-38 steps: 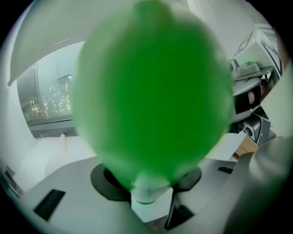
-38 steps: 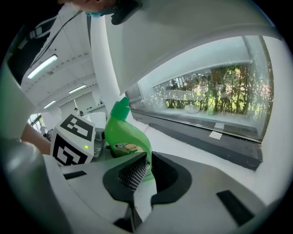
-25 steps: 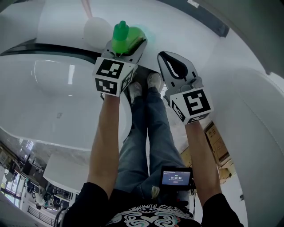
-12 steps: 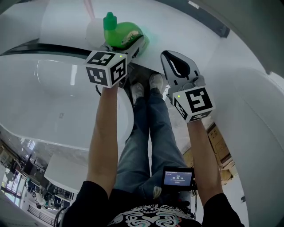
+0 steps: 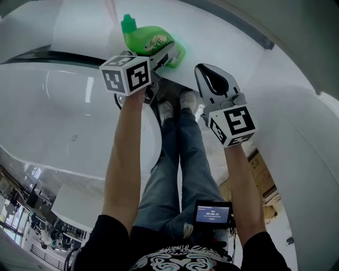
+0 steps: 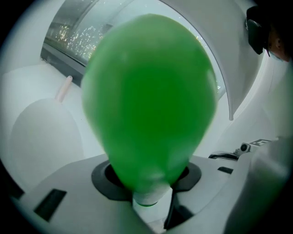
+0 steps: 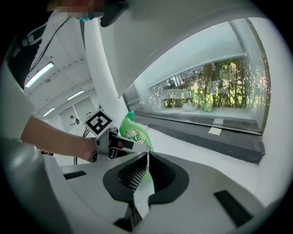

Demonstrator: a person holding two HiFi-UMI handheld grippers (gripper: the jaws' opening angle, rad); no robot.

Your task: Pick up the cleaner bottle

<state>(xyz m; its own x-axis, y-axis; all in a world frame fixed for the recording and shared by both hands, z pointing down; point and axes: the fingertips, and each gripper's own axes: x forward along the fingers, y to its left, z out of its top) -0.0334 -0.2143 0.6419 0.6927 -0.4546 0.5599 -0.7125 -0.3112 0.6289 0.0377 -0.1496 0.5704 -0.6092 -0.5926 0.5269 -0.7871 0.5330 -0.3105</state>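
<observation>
Within left gripper (image 5: 169, 53), bulbous green bottle (image 6: 149, 100)

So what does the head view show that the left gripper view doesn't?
Only the head view shows the person's legs, a small screen and the right gripper, which holds nothing. Only the left gripper view shows a window strip behind the bottle. Both show the green cleaner bottle clamped in the left gripper, and a pink-tipped stick.

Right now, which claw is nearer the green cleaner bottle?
Left. The left claw is shut on the cleaner bottle; the right claw hangs beside it, apart, empty and shut.
</observation>
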